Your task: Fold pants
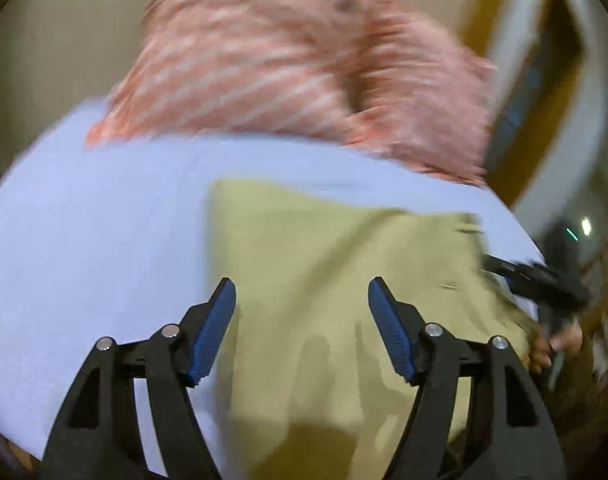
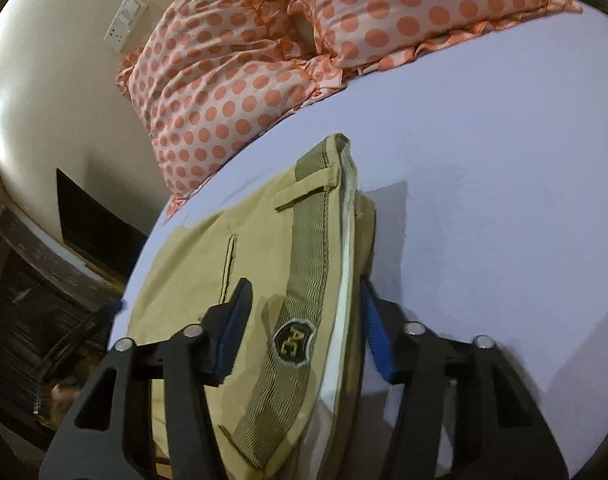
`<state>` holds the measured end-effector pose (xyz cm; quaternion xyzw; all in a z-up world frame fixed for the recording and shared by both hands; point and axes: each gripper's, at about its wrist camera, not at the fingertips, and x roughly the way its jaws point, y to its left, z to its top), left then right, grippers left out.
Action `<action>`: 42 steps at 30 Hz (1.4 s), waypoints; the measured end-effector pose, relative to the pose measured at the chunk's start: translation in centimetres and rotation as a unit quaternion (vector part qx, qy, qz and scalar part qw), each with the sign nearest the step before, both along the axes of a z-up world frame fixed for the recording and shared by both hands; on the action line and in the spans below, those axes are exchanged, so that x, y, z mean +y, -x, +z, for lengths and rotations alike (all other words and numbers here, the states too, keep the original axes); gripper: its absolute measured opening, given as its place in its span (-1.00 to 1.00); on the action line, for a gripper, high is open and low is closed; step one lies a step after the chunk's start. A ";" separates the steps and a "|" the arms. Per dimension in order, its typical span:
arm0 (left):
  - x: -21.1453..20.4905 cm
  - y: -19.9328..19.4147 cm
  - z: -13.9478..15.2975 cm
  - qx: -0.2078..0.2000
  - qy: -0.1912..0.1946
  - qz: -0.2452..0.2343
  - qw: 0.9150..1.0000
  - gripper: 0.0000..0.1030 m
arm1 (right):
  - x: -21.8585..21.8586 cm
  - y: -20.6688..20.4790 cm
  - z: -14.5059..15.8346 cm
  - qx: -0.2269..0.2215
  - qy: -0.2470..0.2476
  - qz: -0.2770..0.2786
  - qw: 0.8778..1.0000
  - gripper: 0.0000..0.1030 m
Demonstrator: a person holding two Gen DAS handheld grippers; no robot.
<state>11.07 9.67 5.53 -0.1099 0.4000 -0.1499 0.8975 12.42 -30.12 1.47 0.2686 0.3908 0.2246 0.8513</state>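
Observation:
Khaki pants (image 1: 336, 304) lie folded on a pale lilac bed sheet (image 1: 103, 220). My left gripper (image 1: 301, 300) is open just above the cloth, its blue pads apart and holding nothing; this view is motion-blurred. In the right wrist view the pants' waistband (image 2: 308, 280) with a belt loop and an "AC" badge (image 2: 293, 340) runs between the fingers of my right gripper (image 2: 306, 308). Its jaws stand wide apart on either side of the waistband edge, not closed on it. The right gripper also shows at the right edge of the left wrist view (image 1: 544, 280).
Two pillows with orange polka dots (image 2: 263, 60) lie at the head of the bed against a cream wall with a switch plate (image 2: 125, 22). The bed's left edge drops to a dark wooden floor area (image 2: 43, 300). A doorway frame (image 1: 544, 80) stands to the right.

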 end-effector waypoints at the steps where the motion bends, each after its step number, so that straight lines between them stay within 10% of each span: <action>1: 0.7 -1.0 -0.6 0.020 0.013 0.002 1.000 0.30 | -0.1 -0.2 -0.2 0.001 -0.004 0.003 1.000 -0.18; 6: 0.9 -3.6 -2.4 0.084 0.070 -0.051 0.993 0.24 | -1.2 -1.1 -1.5 0.021 -0.083 0.039 0.996 -0.71; 9: 0.2 -4.4 -2.7 0.107 0.076 -0.070 0.989 -0.62 | -1.9 -1.8 -2.3 0.046 -0.158 0.052 0.985 -0.78; 14: 0.0 -6.5 -1.4 0.109 0.077 -0.079 0.988 -0.86 | -1.4 -3.8 0.7 0.035 -0.172 0.068 0.982 -0.81; 24: -5.2 -18.4 0.3 0.034 -0.075 0.006 0.997 -0.73 | -1.4 -16.0 3.1 0.003 -0.026 -0.039 0.999 -0.79; 29: -4.2 -16.3 1.4 0.000 -0.111 0.038 0.993 -0.21 | -1.8 -15.2 2.5 0.013 0.098 -0.088 0.991 -0.25; 31: -3.0 -14.0 2.6 -0.024 -0.091 0.035 0.995 -0.10 | -2.1 -13.3 4.0 -0.035 0.083 -0.081 0.993 0.22; 35: -3.6 -12.3 2.6 0.002 0.002 -0.041 0.999 0.04 | 0.3 -12.9 3.8 -0.030 0.034 -0.002 0.999 0.22; 39: -5.9 -14.5 -1.4 0.087 -0.005 -0.058 0.994 0.05 | 1.6 -14.6 0.5 0.047 0.031 0.007 0.998 0.23; 42: -6.3 -14.2 -1.3 0.078 -0.030 -0.038 0.996 0.07 | 1.3 -14.3 0.6 0.056 0.020 -0.011 0.998 0.22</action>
